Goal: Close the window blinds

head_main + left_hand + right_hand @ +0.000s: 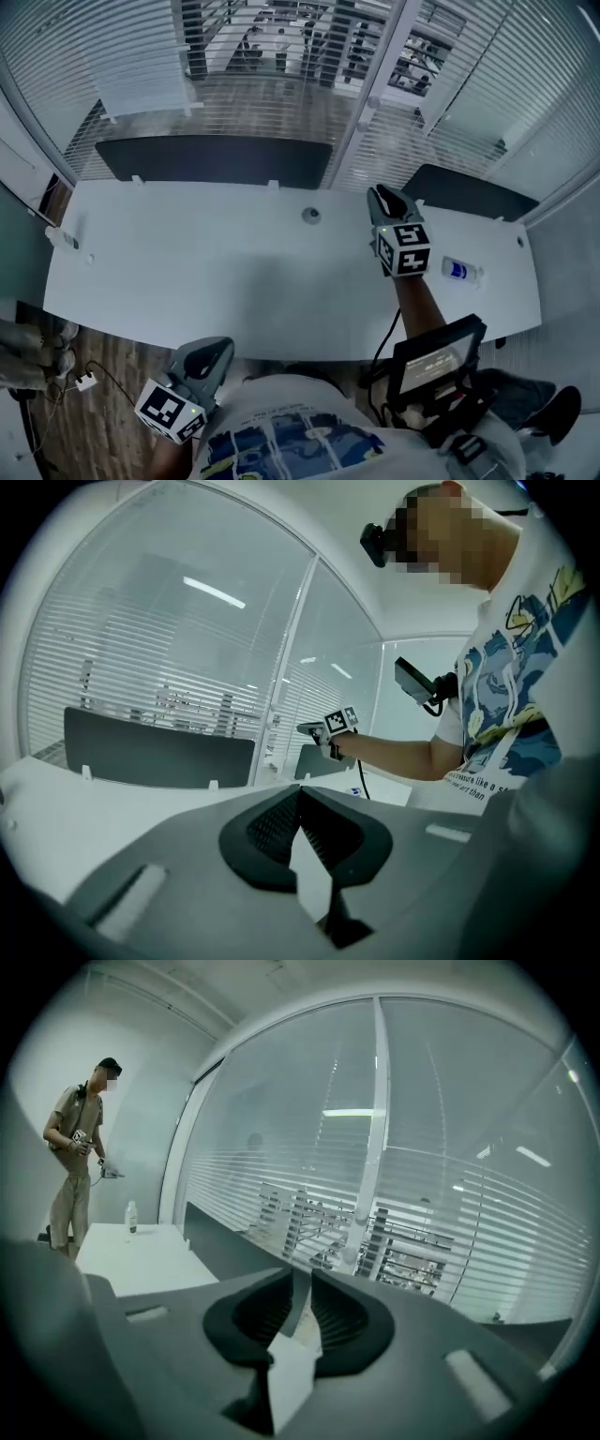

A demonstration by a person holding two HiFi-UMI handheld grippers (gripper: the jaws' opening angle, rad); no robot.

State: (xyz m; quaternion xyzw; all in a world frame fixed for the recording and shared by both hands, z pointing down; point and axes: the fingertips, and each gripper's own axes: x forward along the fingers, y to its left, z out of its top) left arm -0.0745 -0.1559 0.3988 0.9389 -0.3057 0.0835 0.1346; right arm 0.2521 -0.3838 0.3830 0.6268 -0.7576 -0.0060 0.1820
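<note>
Nearest the body, the left gripper (208, 352) hangs low at the front edge of the white surface (234, 281). Its own view shows the jaws (300, 794) closed on nothing, so it is likely parked as the spare hand. Print on the person's shirt (525, 667) is mostly cut off, though the words "treasure like a" can be read. A small screen (436, 361) strapped at the chest shows writing too small to read. On the surface to the right lies a clear bottle (461, 271) with a blue label that cannot be read, and it plays no part here. The right gripper (382, 199) is stretched across the surface toward the window's white upright. Its jaws (302, 1283) stand a little apart with nothing between them, which suggests a reach for the blind's control, though no wand or cord can be picked out with certainty. Beyond dark panels (216, 159) at the back edge hang the window blinds (112, 56), with slats tilted open enough in the middle for the space outside to show through.
</note>
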